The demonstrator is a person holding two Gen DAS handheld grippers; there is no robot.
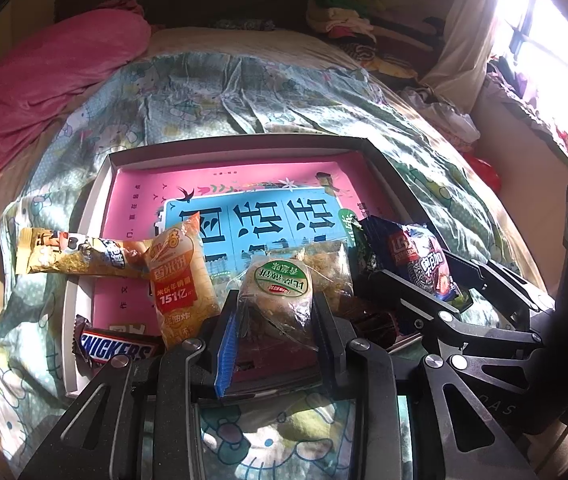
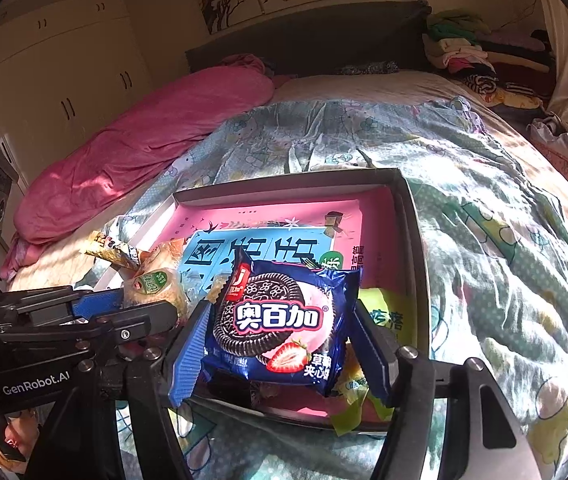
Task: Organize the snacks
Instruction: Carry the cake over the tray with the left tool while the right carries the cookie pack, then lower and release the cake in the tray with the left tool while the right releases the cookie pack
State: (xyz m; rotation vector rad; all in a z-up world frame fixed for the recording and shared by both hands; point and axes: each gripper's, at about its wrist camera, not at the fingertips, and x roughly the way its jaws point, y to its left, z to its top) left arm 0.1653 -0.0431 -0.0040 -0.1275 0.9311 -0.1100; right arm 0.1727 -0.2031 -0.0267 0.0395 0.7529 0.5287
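Sunlit bedroom, bed spread with a cartoon-print quilt (image 1: 212, 92), pink duvet (image 2: 144, 140) heaped beside, clothes pile (image 2: 467, 52) by the headboard. On the quilt, shallow box (image 1: 240, 146) lined with a pink book (image 1: 244, 176); inside, rice-cracker pack (image 1: 182, 280) and Snickers bar (image 1: 114, 350). Left gripper (image 1: 276, 332) clamped on clear-wrapped pastry (image 1: 280, 292) above the box; right gripper (image 2: 280, 344) clasping blue sandwich-cookie packet (image 2: 280, 320) there too.

Glossy plastic cookie packet (image 2: 280, 320), crinkly clear bun wrapper (image 1: 280, 300) — matt cardboard box (image 1: 244, 146), soft cloth quilt (image 2: 483, 240)
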